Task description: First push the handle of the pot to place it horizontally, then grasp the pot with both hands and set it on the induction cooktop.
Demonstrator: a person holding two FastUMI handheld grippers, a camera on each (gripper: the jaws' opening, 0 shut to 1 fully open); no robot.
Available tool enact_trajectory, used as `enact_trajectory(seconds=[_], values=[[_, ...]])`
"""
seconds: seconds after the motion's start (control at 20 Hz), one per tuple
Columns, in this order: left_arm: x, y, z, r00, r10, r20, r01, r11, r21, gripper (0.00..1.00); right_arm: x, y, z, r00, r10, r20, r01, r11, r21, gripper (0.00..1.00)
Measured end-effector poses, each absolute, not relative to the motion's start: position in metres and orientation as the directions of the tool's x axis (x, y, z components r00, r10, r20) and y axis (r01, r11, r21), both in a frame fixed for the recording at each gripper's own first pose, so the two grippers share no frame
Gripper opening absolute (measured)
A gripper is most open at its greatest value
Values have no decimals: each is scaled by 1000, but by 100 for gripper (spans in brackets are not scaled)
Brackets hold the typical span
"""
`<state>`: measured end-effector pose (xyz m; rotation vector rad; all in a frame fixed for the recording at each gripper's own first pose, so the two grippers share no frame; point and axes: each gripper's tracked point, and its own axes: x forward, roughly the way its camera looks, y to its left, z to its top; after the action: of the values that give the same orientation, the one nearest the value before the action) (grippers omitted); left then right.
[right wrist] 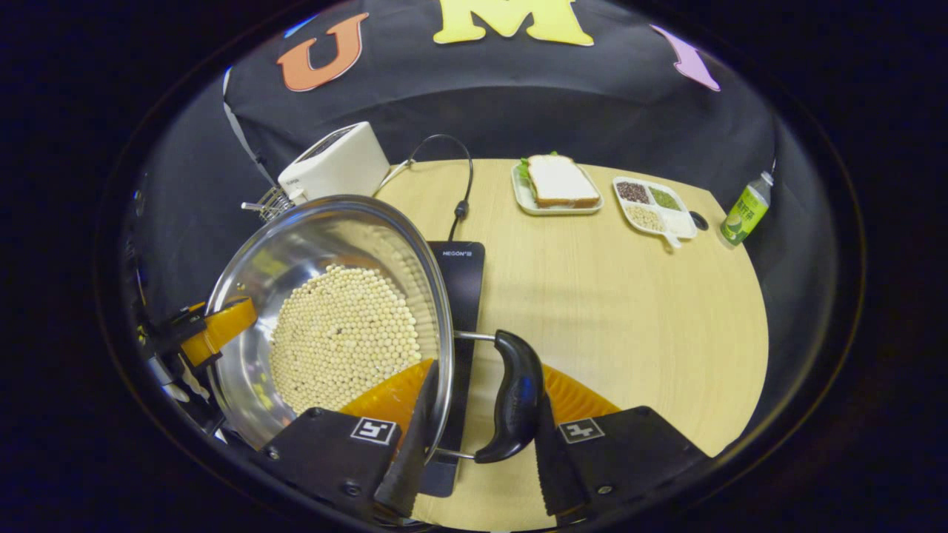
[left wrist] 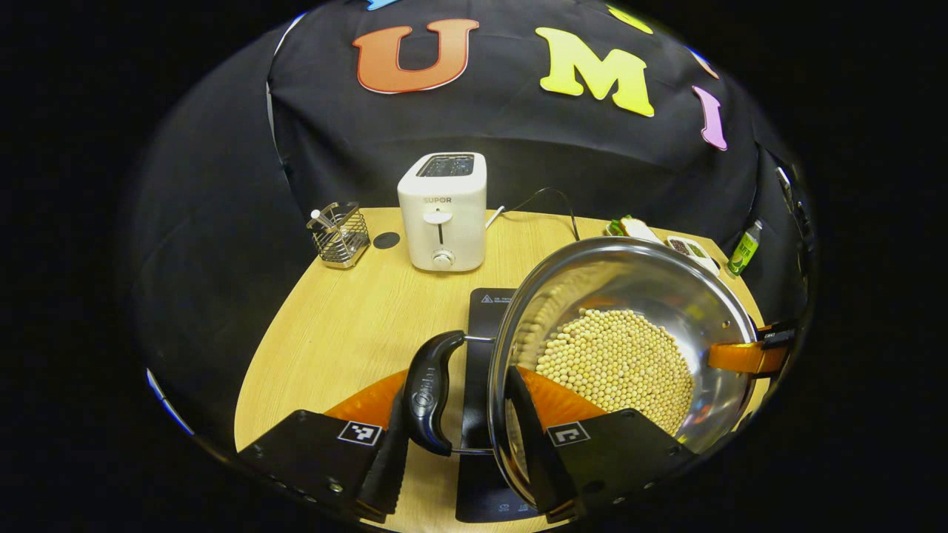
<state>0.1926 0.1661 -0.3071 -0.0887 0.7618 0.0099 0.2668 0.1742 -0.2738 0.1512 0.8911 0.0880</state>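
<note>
Item count: one pot [left wrist: 629,348], one induction cooktop [left wrist: 485,311], one toaster [left wrist: 443,211], one wire rack [left wrist: 339,235], one sandwich plate [right wrist: 555,185], one divided tray [right wrist: 655,207], one bottle [right wrist: 744,211].

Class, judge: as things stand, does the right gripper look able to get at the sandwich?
Probably not yet. The right gripper grips the pot by its handle, sharing the load with the left gripper; it must set the pot down first.

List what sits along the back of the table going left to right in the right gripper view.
Toaster → sandwich on its plate → divided tray of grains → green bottle.
</note>
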Motion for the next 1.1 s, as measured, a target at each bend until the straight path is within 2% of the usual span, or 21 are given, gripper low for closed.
enact_trajectory(seconds=[0.4,1.1], values=[[212,168,-322,713,-36,-700,-28,996,-80,66,282,175,-286,613,132,-779,10,985,174,63],[210,160,-347,702,-59,-709,-11,995,-95,66,279,171,-304,600,119,-791,28,985,169,64]])
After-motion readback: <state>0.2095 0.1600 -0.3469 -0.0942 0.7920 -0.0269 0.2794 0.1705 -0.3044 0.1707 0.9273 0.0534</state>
